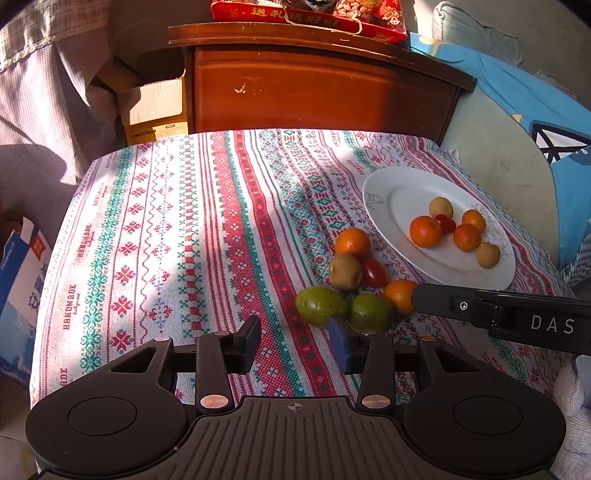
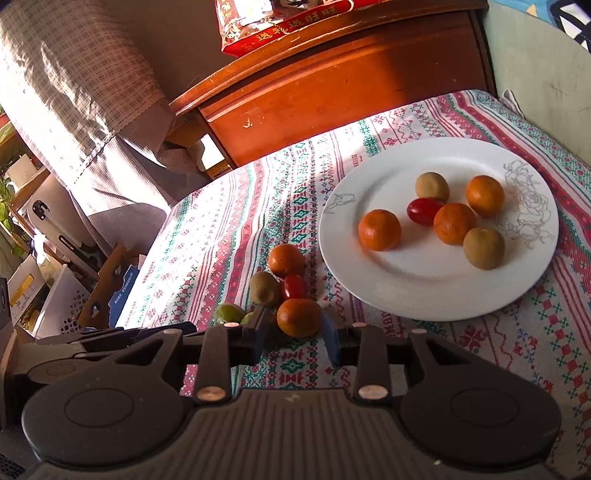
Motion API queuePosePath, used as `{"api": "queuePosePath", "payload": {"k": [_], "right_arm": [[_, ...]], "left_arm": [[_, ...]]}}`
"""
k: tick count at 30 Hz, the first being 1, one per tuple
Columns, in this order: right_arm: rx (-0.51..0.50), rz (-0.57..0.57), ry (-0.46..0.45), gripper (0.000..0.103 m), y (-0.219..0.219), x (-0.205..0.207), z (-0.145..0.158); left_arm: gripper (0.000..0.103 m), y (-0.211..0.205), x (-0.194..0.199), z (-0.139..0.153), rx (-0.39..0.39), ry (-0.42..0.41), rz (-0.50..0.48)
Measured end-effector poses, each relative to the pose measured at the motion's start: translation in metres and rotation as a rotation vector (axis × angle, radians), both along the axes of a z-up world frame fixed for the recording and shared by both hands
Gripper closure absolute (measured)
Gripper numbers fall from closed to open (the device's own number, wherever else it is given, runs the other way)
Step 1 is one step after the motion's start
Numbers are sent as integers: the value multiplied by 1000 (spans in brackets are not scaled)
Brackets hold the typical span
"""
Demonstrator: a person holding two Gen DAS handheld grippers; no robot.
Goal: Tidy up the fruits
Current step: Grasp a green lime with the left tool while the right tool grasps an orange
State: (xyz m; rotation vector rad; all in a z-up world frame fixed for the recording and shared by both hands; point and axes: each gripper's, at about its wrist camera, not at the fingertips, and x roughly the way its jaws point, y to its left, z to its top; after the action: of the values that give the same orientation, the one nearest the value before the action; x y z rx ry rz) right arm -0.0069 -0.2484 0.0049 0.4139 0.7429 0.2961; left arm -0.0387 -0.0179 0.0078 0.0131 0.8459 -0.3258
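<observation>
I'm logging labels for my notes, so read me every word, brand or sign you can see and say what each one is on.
"HANDMADE", repeated on the striped embroidered tablecloth.
"DAS" on the black right gripper, seen from the left wrist view.
"送礼送好" on the red gift box atop the brown wooden cabinet.
Blue-and-white carton: print too distorted to read.
Cardboard box label: too small.

Patterned tablecloth (image 1: pixel 207 236) bearing plate (image 1: pixel 380 192), loose fruit (image 1: pixel 345 271)

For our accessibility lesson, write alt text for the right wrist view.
An open hand-held gripper reaches around an orange on a patterned tablecloth, beside more loose fruit. Just beyond, a white plate holds six fruits.
</observation>
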Motion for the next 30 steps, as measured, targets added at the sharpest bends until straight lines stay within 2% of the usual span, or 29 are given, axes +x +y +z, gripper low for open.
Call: {"api": "queuePosePath", "payload": {"k": [12,15,22,30], "right_arm": [[-1,-4,10,69,3,8,-8],[-9,-3,14,74,3,7,-8],[-45,10,7,77,1,2,-2],[-40,25,16,74,0,0,-4]], "left_arm": [[64,-8,7,-9,0,-5,-25],[64,-7,7,-10,-5,-9,-24],[63,-7,10,-11,-17,-17,-17],[63,-9,13,-13,-15,-38,-8]]}}
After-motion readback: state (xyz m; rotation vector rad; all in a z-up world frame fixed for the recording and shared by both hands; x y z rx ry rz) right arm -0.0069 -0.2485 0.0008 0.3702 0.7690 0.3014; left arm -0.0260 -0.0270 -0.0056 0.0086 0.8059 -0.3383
